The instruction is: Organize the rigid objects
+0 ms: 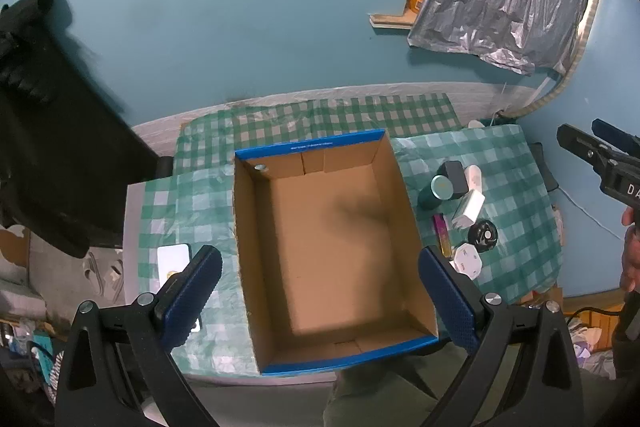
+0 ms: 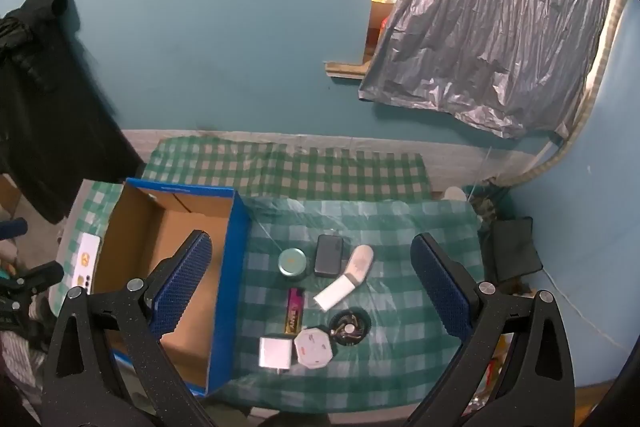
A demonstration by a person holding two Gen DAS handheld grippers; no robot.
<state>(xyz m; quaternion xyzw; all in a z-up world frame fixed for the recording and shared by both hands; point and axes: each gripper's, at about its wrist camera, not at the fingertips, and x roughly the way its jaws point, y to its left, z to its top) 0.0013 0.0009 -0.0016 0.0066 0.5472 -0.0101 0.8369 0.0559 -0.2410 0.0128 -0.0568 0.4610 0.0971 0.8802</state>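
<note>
An open cardboard box (image 1: 256, 227) with a blue rim sits empty on the checked tablecloth; it also shows in the right wrist view (image 2: 236, 247). To its right lie a teal round tin (image 2: 293, 261), a black case (image 2: 329, 255), a white oblong device (image 2: 346, 281), a pink and yellow stick (image 2: 294, 310), a black round fan (image 2: 350, 327), a white octagonal piece (image 2: 313, 347) and a white charger (image 2: 275, 351). My left gripper (image 1: 320, 301) is open above the box. My right gripper (image 2: 312, 285) is open above the objects.
A white card (image 1: 173, 261) lies on the table left of the box. Black clothes (image 1: 48, 131) hang at the left. A grey plastic sheet (image 2: 492, 39) hangs on the teal wall. The table's front edge (image 2: 320, 413) is near.
</note>
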